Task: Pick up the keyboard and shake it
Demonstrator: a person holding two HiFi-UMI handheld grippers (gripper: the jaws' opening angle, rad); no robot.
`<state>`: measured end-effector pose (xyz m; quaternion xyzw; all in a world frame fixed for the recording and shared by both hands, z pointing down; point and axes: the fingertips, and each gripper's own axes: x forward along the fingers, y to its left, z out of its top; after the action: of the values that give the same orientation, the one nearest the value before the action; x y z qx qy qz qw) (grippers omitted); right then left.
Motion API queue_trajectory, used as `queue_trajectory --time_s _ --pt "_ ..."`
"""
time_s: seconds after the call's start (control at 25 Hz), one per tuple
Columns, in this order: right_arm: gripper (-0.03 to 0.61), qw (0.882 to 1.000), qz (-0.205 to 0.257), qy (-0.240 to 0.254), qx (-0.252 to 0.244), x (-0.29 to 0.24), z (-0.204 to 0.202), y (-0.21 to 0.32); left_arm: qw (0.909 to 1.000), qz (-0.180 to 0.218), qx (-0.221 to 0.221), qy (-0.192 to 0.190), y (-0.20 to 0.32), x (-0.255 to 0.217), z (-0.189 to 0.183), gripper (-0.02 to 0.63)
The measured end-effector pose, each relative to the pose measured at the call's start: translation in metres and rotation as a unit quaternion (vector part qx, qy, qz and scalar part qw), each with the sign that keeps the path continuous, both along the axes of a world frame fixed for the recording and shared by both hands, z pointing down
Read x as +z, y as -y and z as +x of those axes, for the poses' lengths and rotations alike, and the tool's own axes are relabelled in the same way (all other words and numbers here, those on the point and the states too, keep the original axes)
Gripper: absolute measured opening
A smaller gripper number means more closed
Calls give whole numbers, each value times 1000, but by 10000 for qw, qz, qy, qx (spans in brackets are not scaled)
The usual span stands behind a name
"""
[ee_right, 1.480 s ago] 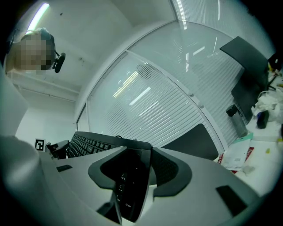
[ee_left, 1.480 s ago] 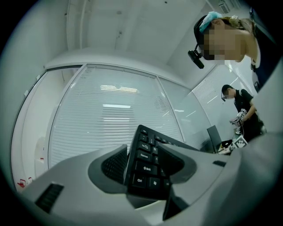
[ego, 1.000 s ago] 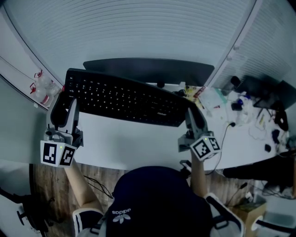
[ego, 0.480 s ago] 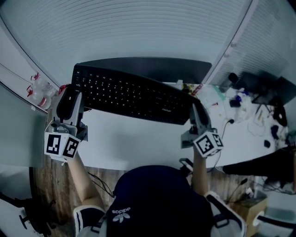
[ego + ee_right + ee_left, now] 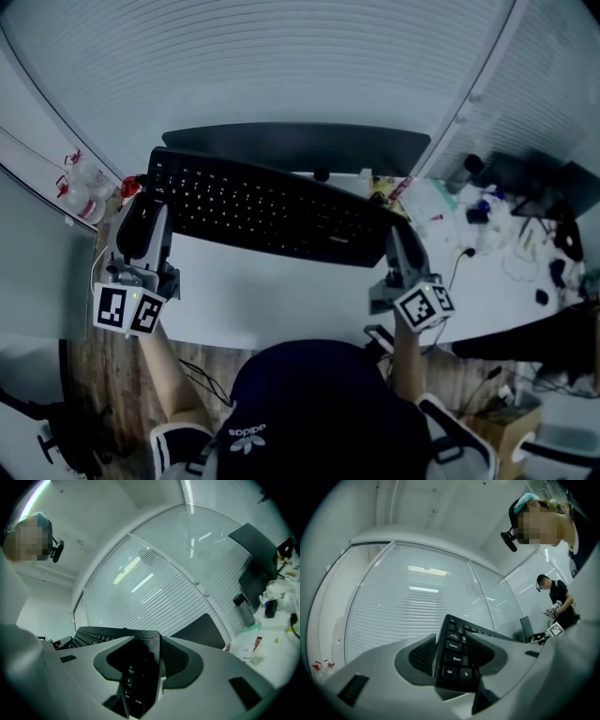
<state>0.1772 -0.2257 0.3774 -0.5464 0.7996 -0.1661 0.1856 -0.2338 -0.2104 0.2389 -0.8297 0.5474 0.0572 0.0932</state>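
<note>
Currently, keyboard [image 5: 267, 208] is held above desk [image 5: 272, 291], clamped endwise by left gripper [image 5: 142, 208] (jaws just tightened on it) and right gripper [image 5: 395, 242]. Legible: Ctrl key [image 5: 449, 672], Shift key [image 5: 454, 658], Enter key [image 5: 138, 702]; adidas printed on cap [image 5: 319, 394]. Middle legends unreadable.

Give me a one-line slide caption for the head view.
Left gripper, jaws just closed further, and right gripper clamp opposite ends of the black keyboard above the white desk.

On the keyboard [image 5: 454, 660], left end, white print on the keys: "Ctrl" and "Shift". Smaller words above those, too blurry to read. Right end, on the number keys: "9", "6", "3" and "Enter". On the dark cap [image 5: 319, 394]: "adidas", upside down, next to a leaf logo.
</note>
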Motion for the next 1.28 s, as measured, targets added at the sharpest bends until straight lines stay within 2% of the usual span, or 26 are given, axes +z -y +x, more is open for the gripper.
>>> queue_trajectory --time_s 0.12,0.24,0.4,0.68,0.96,1.16,1.28 --pt "156 9999 90 -66 11 -8 -2 6 9999 -10 -141 28 2 2 2 202" --pt "156 9999 155 -67 -18 -12 0 -1 9999 19 -47 -117 -6 -1 -1 201" --pt "157 9999 123 -70 34 -14 -1 6 9999 14 -165 -17 -4 -2 2 201" --pt "156 9999 85 -26 -58 -14 -1 5 9999 68 -85 -125 -8 -7 0 201" --pt "156 9973 724 32 -73 -27 4 -3 9974 717 71 -46 -25 -25 4 201" --pt "156 9952 976 -55 -72 -42 6 -9 9966 786 174 -155 -30 -30 2 201" --pt "156 9963 855 -40 -55 -41 9 -11 9972 706 111 -212 -31 -26 2 202"
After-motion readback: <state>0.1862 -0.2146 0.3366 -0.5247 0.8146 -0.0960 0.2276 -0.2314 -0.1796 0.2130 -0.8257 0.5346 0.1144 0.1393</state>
